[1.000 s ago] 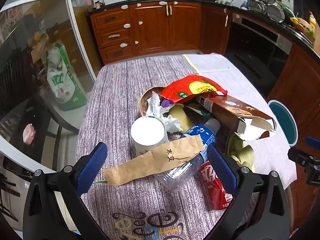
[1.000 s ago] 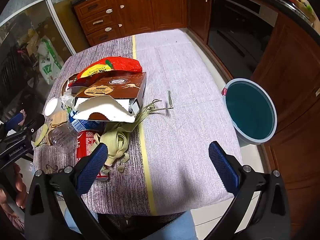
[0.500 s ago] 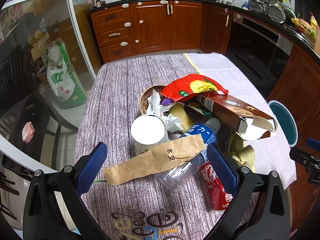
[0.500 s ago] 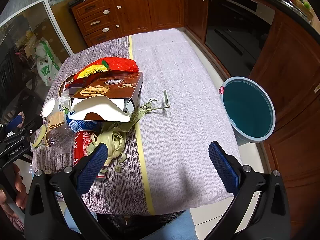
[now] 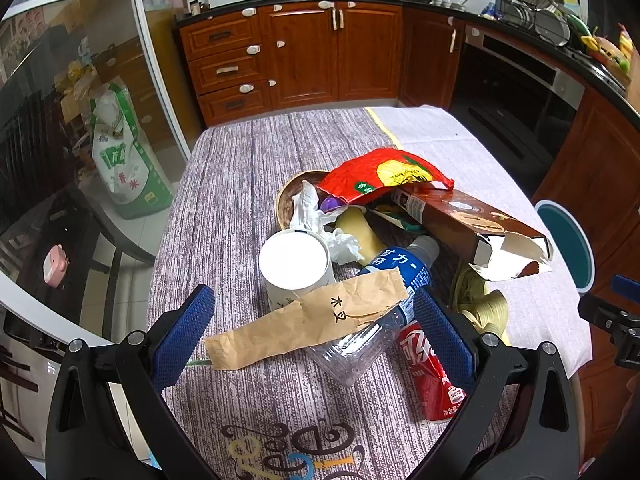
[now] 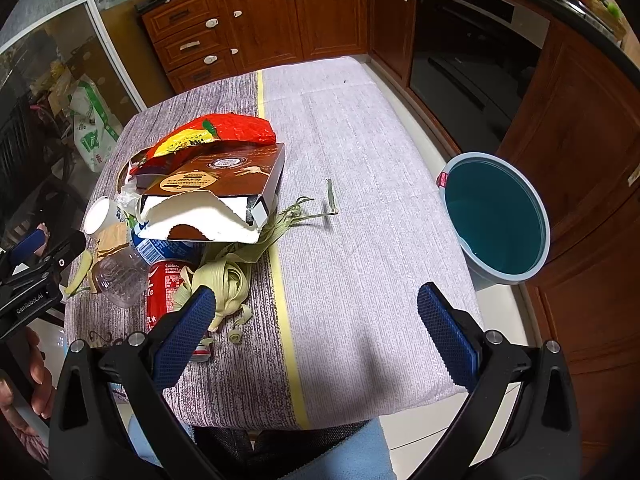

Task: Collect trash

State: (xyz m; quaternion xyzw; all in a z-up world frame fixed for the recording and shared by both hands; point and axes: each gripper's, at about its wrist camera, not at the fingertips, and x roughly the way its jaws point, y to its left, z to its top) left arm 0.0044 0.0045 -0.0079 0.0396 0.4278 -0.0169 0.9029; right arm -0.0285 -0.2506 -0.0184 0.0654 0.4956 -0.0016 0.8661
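Observation:
A trash pile lies on the table: a red snack bag (image 5: 384, 174), a torn brown box (image 5: 468, 224), a white paper cup (image 5: 294, 264), a brown paper sleeve (image 5: 312, 320), a clear plastic bottle (image 5: 372, 320), a red cola can (image 5: 430, 372), pale husks (image 5: 480, 304) and crumpled tissue (image 5: 312, 216). My left gripper (image 5: 312, 336) is open and empty, just before the sleeve. My right gripper (image 6: 316, 332) is open and empty over the bare cloth; the box (image 6: 216, 188), can (image 6: 164, 292) and husks (image 6: 224, 280) lie to its left. A teal bin (image 6: 496, 220) stands on the floor at right.
A woven bowl (image 5: 292, 196) sits under the pile. A loose husk strip (image 6: 331, 196) lies on the light cloth. The table edge (image 6: 360, 412) is close below my right gripper. Wooden cabinets (image 5: 304, 48) and an oven (image 6: 476, 56) stand behind. The bin also shows in the left wrist view (image 5: 568, 244).
My right gripper has drifted slightly right and forward; the pile and bin shifted a little left in its view. The left gripper barely moved. Both stay open.

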